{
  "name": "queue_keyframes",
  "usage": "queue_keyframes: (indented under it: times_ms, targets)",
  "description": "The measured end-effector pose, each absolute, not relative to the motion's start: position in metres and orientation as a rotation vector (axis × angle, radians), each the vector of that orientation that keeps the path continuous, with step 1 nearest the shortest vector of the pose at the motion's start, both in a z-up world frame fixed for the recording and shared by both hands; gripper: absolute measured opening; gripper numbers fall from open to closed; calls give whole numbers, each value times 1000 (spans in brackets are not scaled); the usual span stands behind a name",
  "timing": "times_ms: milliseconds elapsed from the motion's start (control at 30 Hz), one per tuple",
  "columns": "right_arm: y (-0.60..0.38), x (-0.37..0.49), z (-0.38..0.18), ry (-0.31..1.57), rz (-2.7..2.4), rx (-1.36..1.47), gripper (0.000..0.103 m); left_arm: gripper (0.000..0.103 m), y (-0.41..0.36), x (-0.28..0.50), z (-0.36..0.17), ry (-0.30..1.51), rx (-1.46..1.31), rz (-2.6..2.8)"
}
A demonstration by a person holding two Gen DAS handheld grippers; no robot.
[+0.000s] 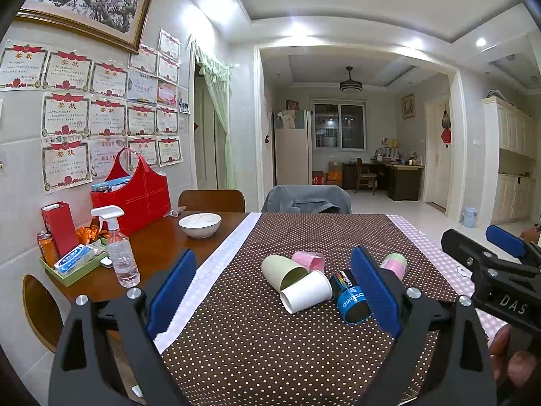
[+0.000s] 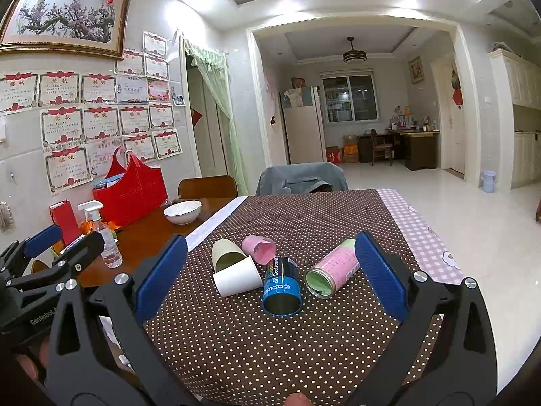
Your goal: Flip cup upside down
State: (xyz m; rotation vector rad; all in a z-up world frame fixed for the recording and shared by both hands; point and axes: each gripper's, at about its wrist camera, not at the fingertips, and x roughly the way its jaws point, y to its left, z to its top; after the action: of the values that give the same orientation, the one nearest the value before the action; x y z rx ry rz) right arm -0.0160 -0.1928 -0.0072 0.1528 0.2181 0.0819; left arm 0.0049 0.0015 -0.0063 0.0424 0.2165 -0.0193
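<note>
Several cups lie on their sides on the brown dotted tablecloth [image 2: 257, 345]: a pale green cup [image 2: 226, 253], a white paper cup [image 2: 238, 276], a pink cup [image 2: 259, 248], a blue and black cup [image 2: 282, 286] and a pink and green cup [image 2: 333, 270]. The same cups show in the left wrist view: the pale green cup [image 1: 282, 269], the white cup [image 1: 306, 292], the pink cup [image 1: 309, 261], the blue cup [image 1: 350, 299]. My left gripper [image 1: 274, 291] is open and empty, short of the cups. My right gripper [image 2: 268, 280] is open and empty, also short of them.
On the bare wood at the left stand a spray bottle [image 1: 121, 253], a white bowl [image 1: 199, 225], a red bag [image 1: 135, 189] and a green tray [image 1: 67, 279] of snacks. Chairs [image 1: 306, 199] stand at the far table edge. A checked cloth [image 2: 419, 233] covers the table's right edge.
</note>
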Motion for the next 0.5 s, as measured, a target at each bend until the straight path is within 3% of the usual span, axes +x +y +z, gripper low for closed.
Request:
queue_keyframes:
  times_ms: [500]
  targets:
    - [-192,-11,-9,227,87,148,97,91,0,13,-7,237,57,-28]
